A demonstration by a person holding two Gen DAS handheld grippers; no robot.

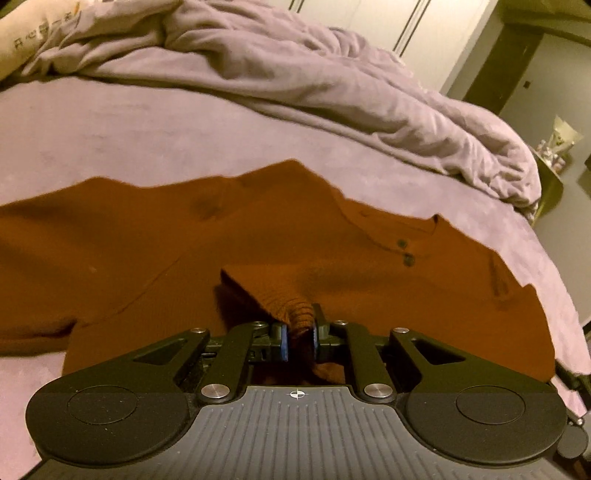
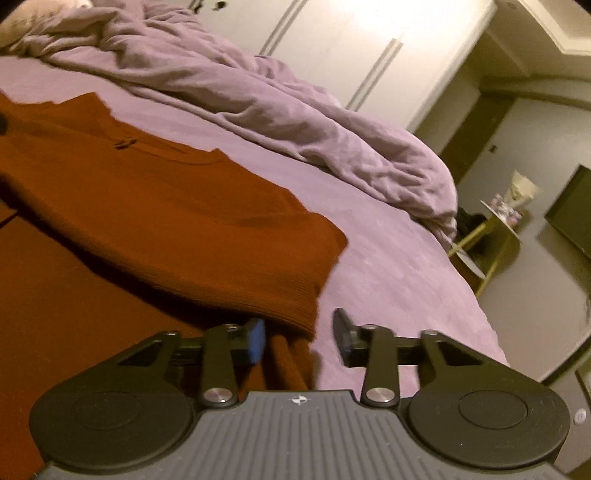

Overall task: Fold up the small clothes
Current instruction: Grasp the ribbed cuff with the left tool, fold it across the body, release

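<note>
A rust-brown knit top with two dark buttons at its neckline lies spread on the purple bed sheet. My left gripper is shut on a ribbed cuff of the top, folded over the body. In the right wrist view the same top lies at the left, with a folded part on top. My right gripper is open, its fingers astride the ribbed edge of the folded part, not pinching it.
A crumpled lilac duvet lies across the far side of the bed, with a pillow at the far left. The bed edge falls away at the right. A small side table with items stands beyond it, near white wardrobe doors.
</note>
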